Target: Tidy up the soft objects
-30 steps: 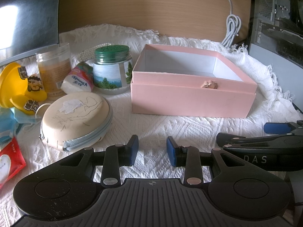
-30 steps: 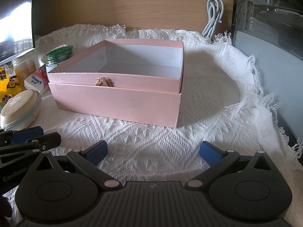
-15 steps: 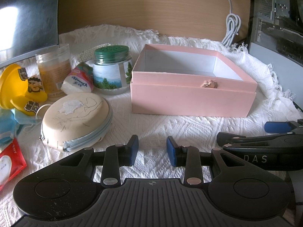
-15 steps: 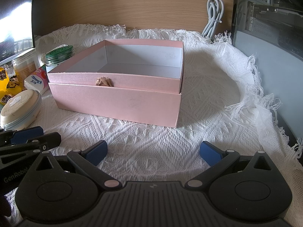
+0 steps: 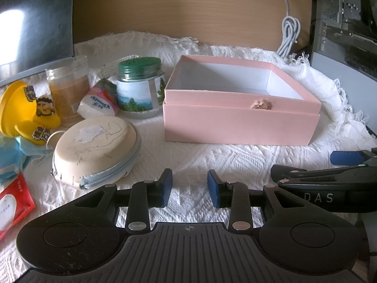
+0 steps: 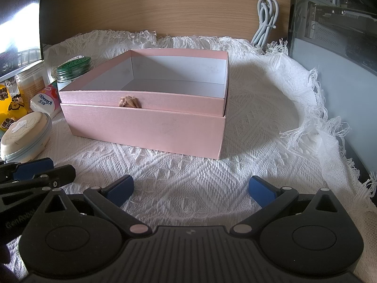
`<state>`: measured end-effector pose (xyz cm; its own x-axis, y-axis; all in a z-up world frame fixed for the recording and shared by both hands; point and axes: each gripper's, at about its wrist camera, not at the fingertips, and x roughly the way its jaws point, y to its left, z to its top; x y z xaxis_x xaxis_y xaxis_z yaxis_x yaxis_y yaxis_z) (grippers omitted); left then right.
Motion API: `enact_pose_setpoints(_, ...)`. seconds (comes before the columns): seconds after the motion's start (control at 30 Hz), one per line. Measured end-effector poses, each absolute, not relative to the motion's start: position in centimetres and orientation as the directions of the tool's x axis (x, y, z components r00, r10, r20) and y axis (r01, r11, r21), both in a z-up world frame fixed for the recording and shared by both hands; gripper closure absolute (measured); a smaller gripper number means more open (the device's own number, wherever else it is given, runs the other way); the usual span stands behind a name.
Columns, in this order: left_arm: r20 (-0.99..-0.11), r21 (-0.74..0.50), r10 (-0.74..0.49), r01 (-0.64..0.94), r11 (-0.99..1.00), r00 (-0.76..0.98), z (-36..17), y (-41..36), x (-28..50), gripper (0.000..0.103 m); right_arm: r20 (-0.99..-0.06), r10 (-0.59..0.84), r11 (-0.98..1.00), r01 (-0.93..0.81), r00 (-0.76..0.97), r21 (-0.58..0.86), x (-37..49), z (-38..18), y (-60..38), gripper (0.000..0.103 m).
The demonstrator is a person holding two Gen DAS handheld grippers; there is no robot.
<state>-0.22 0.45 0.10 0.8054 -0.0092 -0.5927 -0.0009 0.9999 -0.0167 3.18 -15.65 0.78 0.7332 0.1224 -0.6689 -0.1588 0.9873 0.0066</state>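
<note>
An open pink box (image 5: 240, 122) (image 6: 146, 127) with a white inside stands empty on the white cloth. A cream round zip pouch (image 5: 96, 148) (image 6: 23, 136) lies left of it. A Kleenex tissue pack (image 5: 99, 103) (image 6: 44, 100), a blue soft item (image 5: 11, 158) and a red packet (image 5: 11, 202) lie further left. My left gripper (image 5: 189, 192) is partly open and empty, just right of the pouch. My right gripper (image 6: 190, 192) is wide open and empty in front of the box.
A green-lidded jar (image 5: 139, 89), a clear plastic cup (image 5: 68, 92) and a yellow toy (image 5: 26, 110) stand at the left. A monitor (image 5: 33, 18) is at the back left, a computer case (image 6: 337, 35) at the right, a coiled white cable (image 6: 265, 21) behind.
</note>
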Motion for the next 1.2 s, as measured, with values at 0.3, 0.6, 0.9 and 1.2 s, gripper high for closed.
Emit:
enact_pose_setpoints(0.3,-0.580,-0.097,-0.102,0.056,0.994,0.808,5.1,6.1,-3.6,0.067,-0.775,0.183,0.964,-0.266,0.604,0.021,4.5,1.9,-15.9,0.000)
enact_pose_setpoints(0.6,-0.618,0.022,0.069,-0.071,0.997,0.783,10.2,21.5,-4.7,0.068,-0.769,0.166,0.966,-0.257,0.618,0.002,2.7,1.9,-15.7,0.000)
enact_pose_setpoints(0.9,-0.721,-0.049,-0.076,0.060,0.997,0.689,9.1,28.0,-1.7,0.068,-0.807,0.122,0.977,-0.211,0.578,-0.004,3.7,2.4,-15.2,0.000)
enact_pose_setpoints(1.2,-0.772,0.176,-0.134,0.411,0.894,0.621,6.5,26.4,-1.2,0.061,-0.625,-0.004,0.979,-0.124,0.780,-0.160,2.0,7.4,-8.3,0.000)
